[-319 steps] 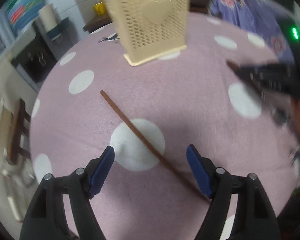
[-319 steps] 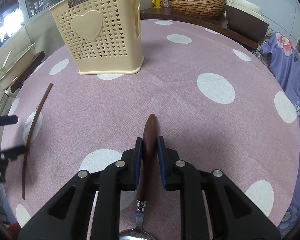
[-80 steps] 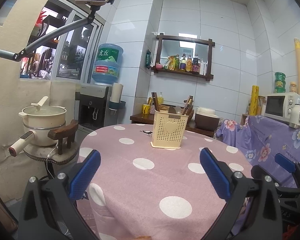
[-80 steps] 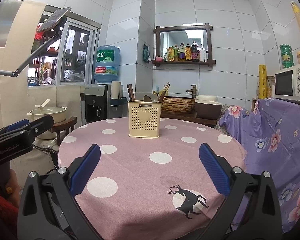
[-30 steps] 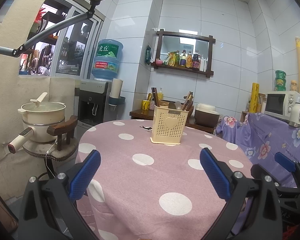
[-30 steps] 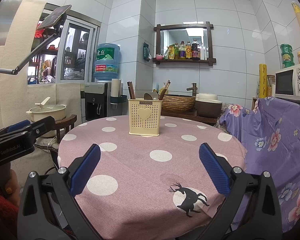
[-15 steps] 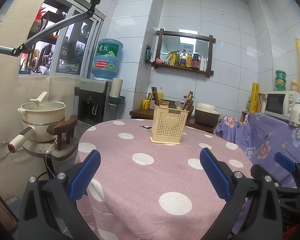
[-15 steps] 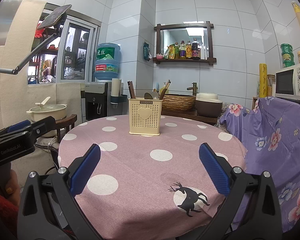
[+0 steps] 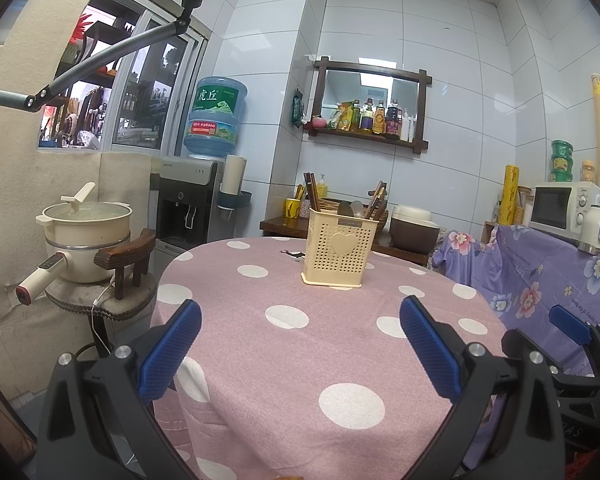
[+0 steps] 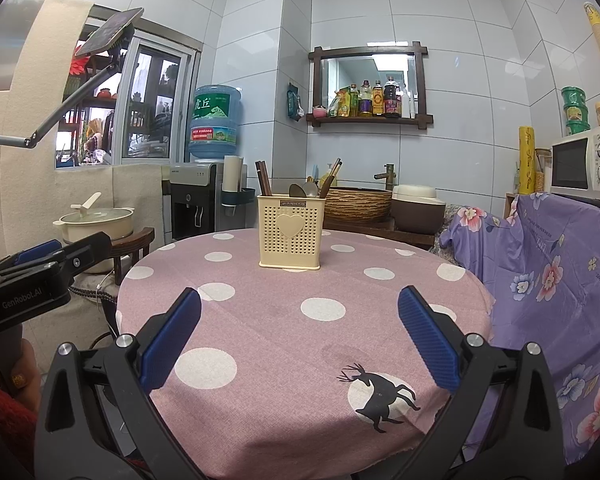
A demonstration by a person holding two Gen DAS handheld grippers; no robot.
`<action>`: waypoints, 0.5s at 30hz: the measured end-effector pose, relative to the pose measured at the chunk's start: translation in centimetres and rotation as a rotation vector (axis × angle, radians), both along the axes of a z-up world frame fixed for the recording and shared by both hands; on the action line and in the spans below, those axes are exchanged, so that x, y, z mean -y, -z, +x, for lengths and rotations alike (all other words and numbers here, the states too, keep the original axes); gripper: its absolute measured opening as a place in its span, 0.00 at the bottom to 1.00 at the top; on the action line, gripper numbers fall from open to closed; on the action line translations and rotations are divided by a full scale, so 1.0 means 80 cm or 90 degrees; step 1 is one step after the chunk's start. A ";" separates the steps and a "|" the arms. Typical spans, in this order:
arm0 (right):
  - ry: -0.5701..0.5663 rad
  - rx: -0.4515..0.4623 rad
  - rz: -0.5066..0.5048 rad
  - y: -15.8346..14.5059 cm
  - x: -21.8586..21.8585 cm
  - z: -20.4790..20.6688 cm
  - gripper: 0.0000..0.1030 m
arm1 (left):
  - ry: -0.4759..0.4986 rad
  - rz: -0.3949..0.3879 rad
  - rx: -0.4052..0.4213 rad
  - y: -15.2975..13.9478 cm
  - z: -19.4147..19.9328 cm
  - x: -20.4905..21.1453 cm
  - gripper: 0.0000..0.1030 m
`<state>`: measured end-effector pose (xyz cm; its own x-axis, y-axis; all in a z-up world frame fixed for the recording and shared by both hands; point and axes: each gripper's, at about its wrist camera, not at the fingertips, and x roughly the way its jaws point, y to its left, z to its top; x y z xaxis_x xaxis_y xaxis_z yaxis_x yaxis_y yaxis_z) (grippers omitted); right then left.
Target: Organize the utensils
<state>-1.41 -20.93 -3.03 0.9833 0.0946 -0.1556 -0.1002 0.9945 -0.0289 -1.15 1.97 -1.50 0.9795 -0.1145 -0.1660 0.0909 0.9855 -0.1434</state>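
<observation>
A cream perforated utensil holder (image 9: 338, 250) with a heart on its front stands upright near the far side of the round pink polka-dot table (image 9: 300, 344). It also shows in the right wrist view (image 10: 291, 233). Brown chopsticks (image 10: 263, 178) and spoons (image 10: 303, 190) stand in it. My left gripper (image 9: 300, 356) is open and empty, held back from the table's near edge. My right gripper (image 10: 298, 344) is open and empty too, also back from the table. Each gripper shows at the edge of the other's view.
A cream pot (image 9: 86, 232) sits on a stool at the left. A water dispenser (image 9: 192, 208) stands behind it. A purple floral cloth (image 10: 560, 280) covers furniture at the right, with a microwave (image 10: 580, 164) on top. A phone on an arm (image 9: 100, 52) hangs overhead.
Since 10.6 s ago the spoon and chopstick have left the table and both grippers have pulled far back, open. Over the last second almost nothing has moved.
</observation>
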 end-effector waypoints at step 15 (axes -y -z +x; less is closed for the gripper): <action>0.000 0.000 0.000 -0.001 0.001 0.000 0.95 | -0.001 0.000 -0.001 0.001 0.000 0.000 0.95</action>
<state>-1.39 -20.97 -2.95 0.9832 0.0946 -0.1560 -0.1003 0.9945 -0.0292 -1.15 2.00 -1.58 0.9792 -0.1138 -0.1678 0.0898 0.9855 -0.1443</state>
